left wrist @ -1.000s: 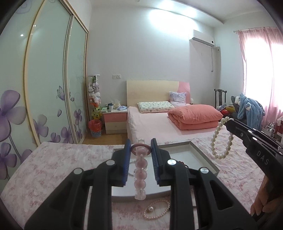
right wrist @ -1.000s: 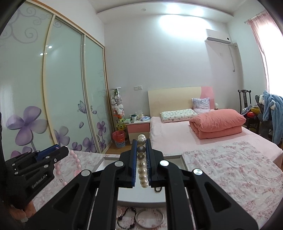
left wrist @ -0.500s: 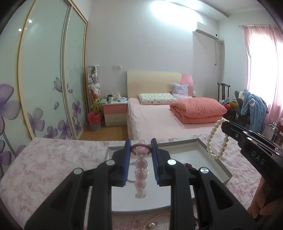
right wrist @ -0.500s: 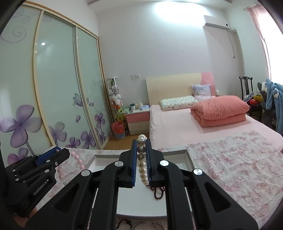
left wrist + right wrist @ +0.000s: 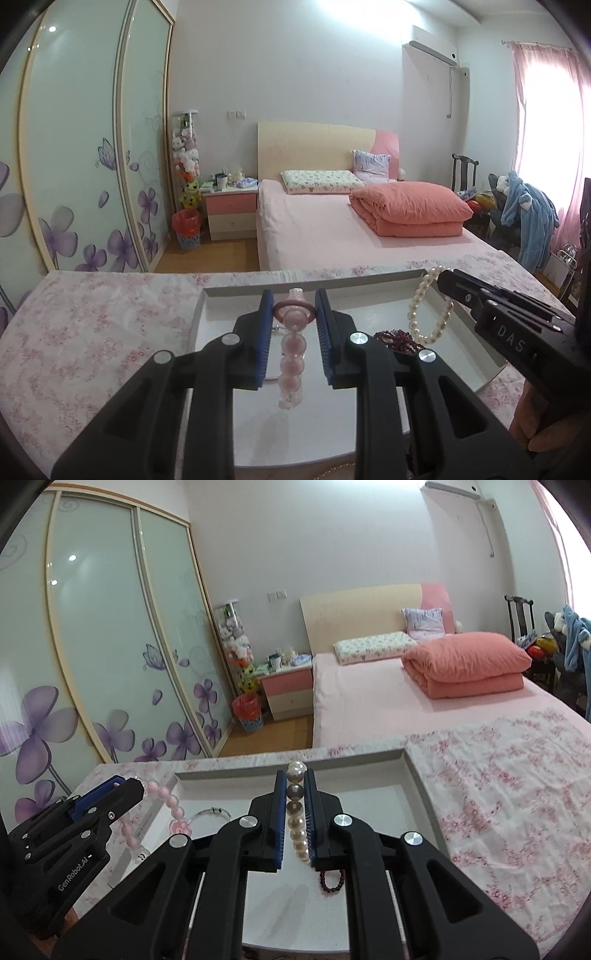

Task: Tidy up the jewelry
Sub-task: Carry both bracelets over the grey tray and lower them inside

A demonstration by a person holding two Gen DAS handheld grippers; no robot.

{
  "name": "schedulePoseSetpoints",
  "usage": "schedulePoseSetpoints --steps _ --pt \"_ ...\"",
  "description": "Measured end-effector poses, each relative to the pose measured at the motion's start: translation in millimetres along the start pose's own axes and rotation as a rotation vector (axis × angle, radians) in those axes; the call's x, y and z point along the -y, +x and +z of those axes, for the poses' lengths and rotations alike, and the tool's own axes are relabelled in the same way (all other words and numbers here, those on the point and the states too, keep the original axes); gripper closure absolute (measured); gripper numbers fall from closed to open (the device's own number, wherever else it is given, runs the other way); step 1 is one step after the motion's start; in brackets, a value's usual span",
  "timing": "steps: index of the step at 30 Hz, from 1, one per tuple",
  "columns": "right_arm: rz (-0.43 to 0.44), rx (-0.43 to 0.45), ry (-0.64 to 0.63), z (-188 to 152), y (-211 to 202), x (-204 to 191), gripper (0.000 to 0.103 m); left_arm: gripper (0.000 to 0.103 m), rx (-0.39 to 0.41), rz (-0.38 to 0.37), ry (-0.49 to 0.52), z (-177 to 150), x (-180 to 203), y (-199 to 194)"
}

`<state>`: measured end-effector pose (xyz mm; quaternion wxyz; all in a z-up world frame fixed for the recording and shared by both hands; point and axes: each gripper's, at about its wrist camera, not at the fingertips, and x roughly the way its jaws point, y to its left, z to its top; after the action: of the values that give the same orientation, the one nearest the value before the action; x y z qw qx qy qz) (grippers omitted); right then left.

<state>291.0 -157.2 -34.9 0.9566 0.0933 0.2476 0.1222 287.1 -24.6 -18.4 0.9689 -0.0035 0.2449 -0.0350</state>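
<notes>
My left gripper (image 5: 293, 306) is shut on a pink bead bracelet (image 5: 293, 350), which hangs down over the white tray (image 5: 314, 286). My right gripper (image 5: 295, 779) is shut on a white pearl bracelet (image 5: 297, 830), held above the same tray (image 5: 413, 771). In the left wrist view the right gripper (image 5: 441, 278) comes in from the right with the pearl bracelet (image 5: 430, 310) dangling over the tray. In the right wrist view the left gripper (image 5: 129, 786) enters from the left, the pink bracelet (image 5: 170, 805) hanging from it. A dark red bead bracelet (image 5: 397, 338) and a thin silver bangle (image 5: 212, 812) lie in the tray.
The tray sits on a table with a pink floral cloth (image 5: 92, 332). Beyond it stand a pink bed (image 5: 351, 229), a bedside cabinet (image 5: 231, 206) and sliding wardrobe doors (image 5: 85, 147). A person's hand (image 5: 532, 417) shows at the right edge.
Both grippers have moved forward and down over the tray, each keeping its bracelet. The tray now looks larger and closer. The loose pearl strand on the cloth has dropped out of view.
</notes>
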Motion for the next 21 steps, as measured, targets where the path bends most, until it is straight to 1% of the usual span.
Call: schedulePoseSetpoints --steps 5,8,10,11,13,14,15,21 --pt "-0.003 -0.033 0.014 -4.0 10.1 2.1 0.093 0.079 -0.03 -0.017 -0.011 -4.3 -1.0 14.7" --pt "-0.001 -0.051 0.022 -4.4 15.0 4.2 0.092 0.078 -0.022 -0.018 -0.016 -3.5 -1.1 17.7" --pt "0.001 -0.057 0.028 -5.1 16.9 4.3 0.092 0.071 -0.022 -0.02 -0.022 -2.9 -2.2 17.3" --pt "-0.002 -0.06 0.028 -5.5 17.0 4.2 0.091 0.07 -0.02 -0.016 -0.025 -2.0 -4.1 17.5" --pt "-0.006 -0.059 0.035 -5.0 15.7 6.4 0.087 0.07 -0.015 -0.008 -0.034 -0.4 -7.5 14.9" --pt "-0.005 -0.056 0.041 -4.8 13.6 7.6 0.079 0.07 -0.011 -0.002 -0.039 0.2 -9.7 13.4" --pt "-0.005 -0.051 0.047 -4.2 12.3 8.9 0.075 0.07 -0.007 0.007 -0.047 0.9 -13.7 11.5" --pt "-0.009 -0.027 0.064 -0.7 0.5 13.9 0.074 0.069 0.004 0.036 -0.083 5.3 -30.0 -1.8"
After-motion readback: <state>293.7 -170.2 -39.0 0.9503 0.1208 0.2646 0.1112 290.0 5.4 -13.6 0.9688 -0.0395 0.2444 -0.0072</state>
